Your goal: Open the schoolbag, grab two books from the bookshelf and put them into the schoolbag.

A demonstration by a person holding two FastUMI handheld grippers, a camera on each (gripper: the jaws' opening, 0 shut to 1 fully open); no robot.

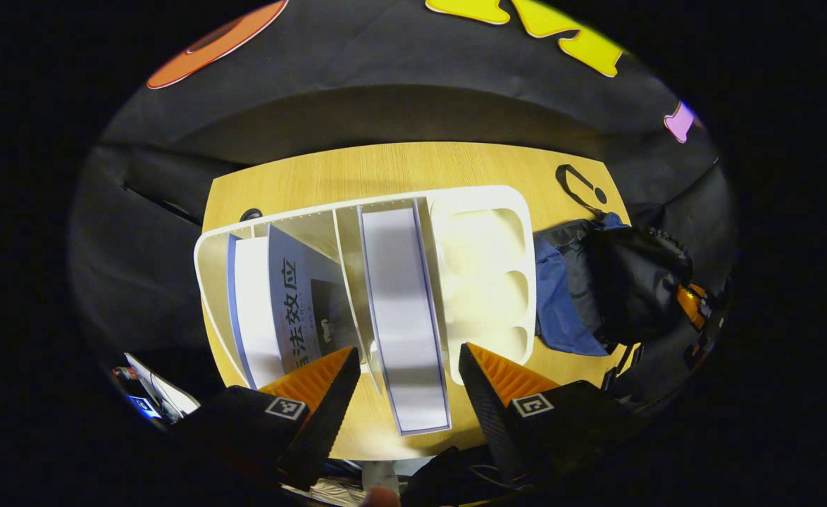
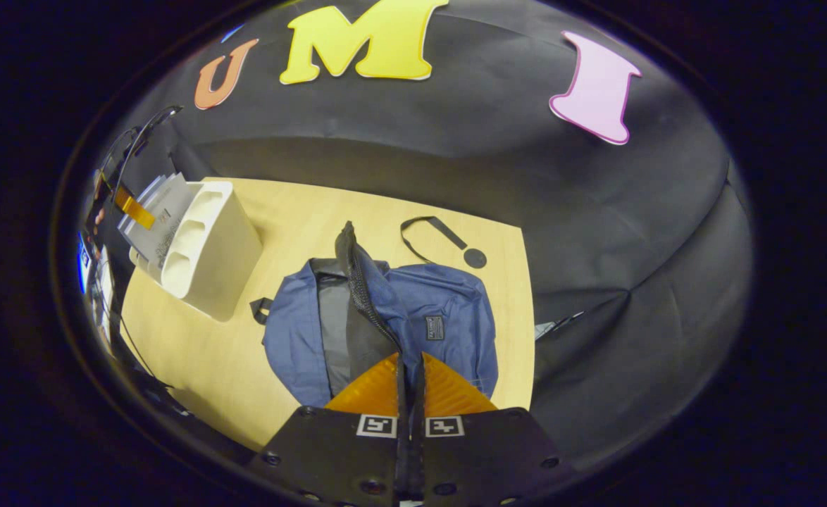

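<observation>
We hold the left gripper [image 1: 406,366] with fingers apart above the white plastic bookshelf [image 1: 484,211], while the right gripper [image 2: 410,377] clamps the blue fabric schoolbag's [image 2: 449,303] black opening edge [image 2: 361,296].

Bookshelf [image 1: 385,211]: on counter [image 1: 399,165], left of schoolbag [image 2: 413,317].
Books [image 1: 403,310]: upright in bookshelf.
Strap [image 2: 434,236]: behind schoolbag.

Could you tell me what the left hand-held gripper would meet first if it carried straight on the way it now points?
Probably the white-edged book standing in the bookshelf: it lies between the open fingers of the left hand-held gripper, though depth is hard to judge.
</observation>
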